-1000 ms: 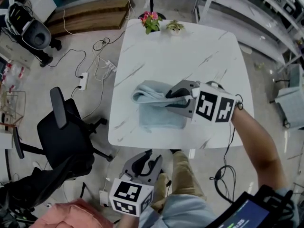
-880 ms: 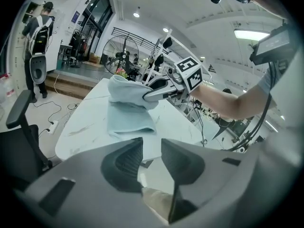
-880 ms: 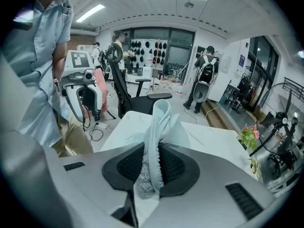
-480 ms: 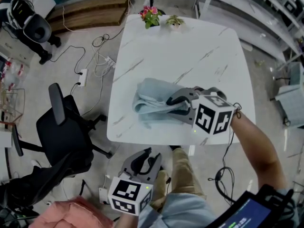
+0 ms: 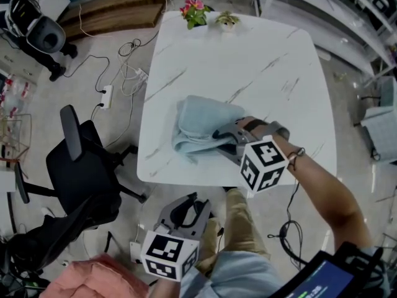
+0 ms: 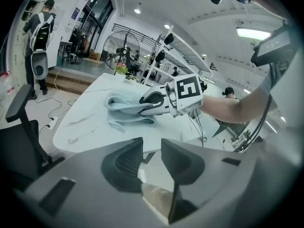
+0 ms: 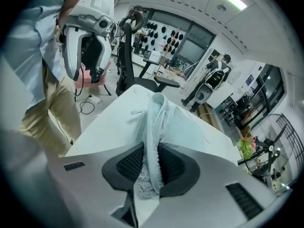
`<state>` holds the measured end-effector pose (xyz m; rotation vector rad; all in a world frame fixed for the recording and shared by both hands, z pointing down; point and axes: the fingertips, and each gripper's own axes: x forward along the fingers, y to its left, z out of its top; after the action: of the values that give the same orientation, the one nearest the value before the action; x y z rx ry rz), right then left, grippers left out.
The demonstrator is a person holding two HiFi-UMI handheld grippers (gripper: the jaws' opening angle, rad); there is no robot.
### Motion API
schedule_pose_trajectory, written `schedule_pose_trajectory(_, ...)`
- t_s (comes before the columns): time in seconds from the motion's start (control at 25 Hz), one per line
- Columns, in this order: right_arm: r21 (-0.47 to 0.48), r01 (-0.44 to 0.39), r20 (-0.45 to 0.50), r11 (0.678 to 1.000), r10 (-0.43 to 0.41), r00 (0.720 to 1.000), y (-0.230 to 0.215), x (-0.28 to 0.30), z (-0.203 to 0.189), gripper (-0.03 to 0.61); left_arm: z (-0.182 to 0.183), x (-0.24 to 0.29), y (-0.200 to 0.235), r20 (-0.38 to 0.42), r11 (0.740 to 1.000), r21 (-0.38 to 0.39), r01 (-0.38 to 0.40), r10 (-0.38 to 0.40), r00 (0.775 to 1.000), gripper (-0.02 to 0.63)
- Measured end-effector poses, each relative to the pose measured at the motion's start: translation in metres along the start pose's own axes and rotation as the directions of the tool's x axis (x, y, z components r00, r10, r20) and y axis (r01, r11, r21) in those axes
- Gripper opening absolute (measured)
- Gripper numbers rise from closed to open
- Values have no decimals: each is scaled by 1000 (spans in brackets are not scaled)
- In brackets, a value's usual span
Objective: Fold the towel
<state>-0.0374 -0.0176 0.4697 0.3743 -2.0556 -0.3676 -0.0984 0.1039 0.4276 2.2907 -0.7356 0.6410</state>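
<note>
The right gripper [image 7: 151, 167] is clamping a bunched fold of the pale blue towel [image 5: 198, 120] between its ribbed pads, presumably so one layer can be carried over the rest. The towel is lying part-folded near the front edge of the white marble-look table [image 5: 260, 54], at the centre of the head view. The left gripper [image 6: 152, 148] is hanging below the table edge at the bottom of that view, jaws apart and gripping nothing, seemingly waiting its turn. At the table's far edge, top centre, one small pot is holding pink flowers [image 5: 194, 11] and another beside it a small green plant [image 5: 227, 20].
</note>
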Motion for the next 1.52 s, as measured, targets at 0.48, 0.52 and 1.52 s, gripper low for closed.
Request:
schedule_pose_trajectory(0.48, 310, -112, 155, 944, 66, 986, 5, -28, 12, 238, 8, 2, 5, 28, 1000, 3, -2, 2, 1000, 118)
schedule_pose_trajectory(0.52, 370, -130, 181, 920, 65, 981, 2, -33, 10, 242, 9, 2, 4, 34, 1000, 8, 0, 0, 999, 118)
schedule_pose_trajectory(1.52, -90, 158, 59, 983, -153, 986, 68, -32, -20, 206, 45, 30, 7, 58, 990, 141, -3, -5, 998, 114)
